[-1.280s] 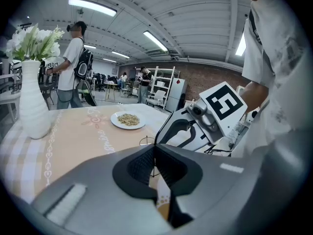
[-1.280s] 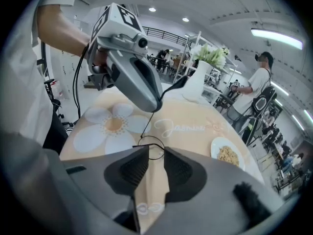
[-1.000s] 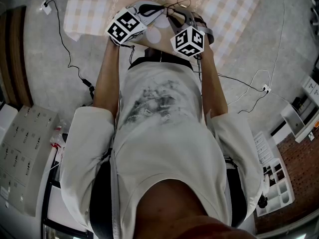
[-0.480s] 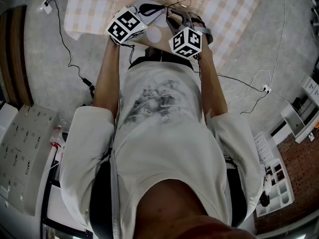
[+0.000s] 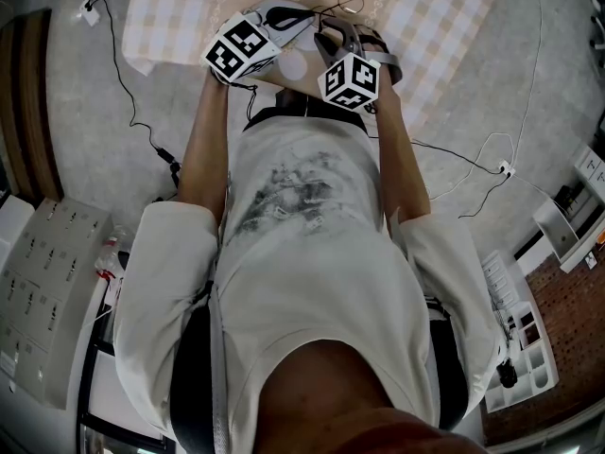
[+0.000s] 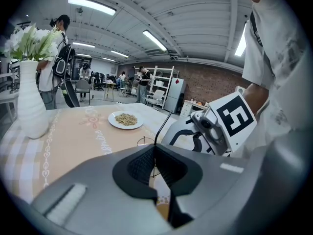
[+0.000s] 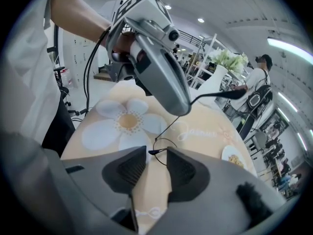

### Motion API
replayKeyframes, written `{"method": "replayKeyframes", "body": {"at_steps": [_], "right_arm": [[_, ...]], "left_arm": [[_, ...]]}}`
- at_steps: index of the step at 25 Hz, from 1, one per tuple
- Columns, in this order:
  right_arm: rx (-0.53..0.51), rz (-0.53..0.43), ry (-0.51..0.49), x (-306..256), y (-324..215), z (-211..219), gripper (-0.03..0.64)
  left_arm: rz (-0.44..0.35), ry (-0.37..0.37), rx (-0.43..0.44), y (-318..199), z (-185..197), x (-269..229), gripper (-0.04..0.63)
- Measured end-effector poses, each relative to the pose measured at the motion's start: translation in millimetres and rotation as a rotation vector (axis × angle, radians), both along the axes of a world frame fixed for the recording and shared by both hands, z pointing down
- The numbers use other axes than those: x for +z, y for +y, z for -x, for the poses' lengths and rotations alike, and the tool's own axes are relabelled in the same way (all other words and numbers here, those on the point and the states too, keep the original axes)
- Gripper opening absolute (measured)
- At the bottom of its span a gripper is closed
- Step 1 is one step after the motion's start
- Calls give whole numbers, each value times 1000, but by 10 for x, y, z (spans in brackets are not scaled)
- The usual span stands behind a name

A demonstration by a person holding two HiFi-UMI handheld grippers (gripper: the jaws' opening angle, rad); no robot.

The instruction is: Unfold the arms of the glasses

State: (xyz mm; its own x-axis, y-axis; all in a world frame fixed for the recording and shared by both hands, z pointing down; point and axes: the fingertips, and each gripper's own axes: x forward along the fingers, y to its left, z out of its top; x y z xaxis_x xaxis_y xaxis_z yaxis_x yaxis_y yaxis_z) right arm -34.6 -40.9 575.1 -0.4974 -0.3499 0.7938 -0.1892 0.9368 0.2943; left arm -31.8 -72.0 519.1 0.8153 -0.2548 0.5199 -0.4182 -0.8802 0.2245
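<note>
**A:** Where are the glasses (image 7: 162, 147) sitting right now?

**B:** They are staying on the person's side of the plate (image 6: 112, 121), near it, over the tabletop (image 6: 83, 141) and between the two grippers. I cannot tell whether they are touching the cloth.

**A:** What is holding them?

**B:** The left gripper (image 6: 155, 160) is doing that. Its jaws are pressing together on the thin wire of the frame. One arm (image 6: 165, 124) is slanting up out of those jaws, showing just right of the plate in the left gripper view.

**A:** And the right gripper (image 7: 156, 153)?

**B:** Its jaws have just been opening and are now standing wide apart. The round lens (image 6: 145, 141) and a short dark piece of the frame (image 7: 154, 151) are showing between them. Neither jaw is pressing on either one.

**A:** So only one gripper is carrying the glasses?

**B:** Yes, the left one. The right one is hovering right beside them, on the side away from the plate.

**A:** Are both arms swung out?

**B:** I cannot tell. In the right gripper view one arm is sticking out past the tip of the left gripper. The other is too thin to follow
</note>
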Motion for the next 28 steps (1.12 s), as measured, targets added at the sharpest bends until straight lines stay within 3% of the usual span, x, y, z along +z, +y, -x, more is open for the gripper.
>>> {"method": "replayKeyframes", "body": {"at_steps": [3, 7, 28], "right_arm": [[1, -18, 17, 18, -5, -16, 130], [11, -41, 22, -2, -22, -32, 58], [157, -73, -117, -489, -155, -117, 29]], "left_arm": [[1, -4, 3, 13, 0, 8, 11], [-2, -2, 0, 12, -5, -1, 12], [-4, -21, -5, 75, 62, 64, 11]]}}
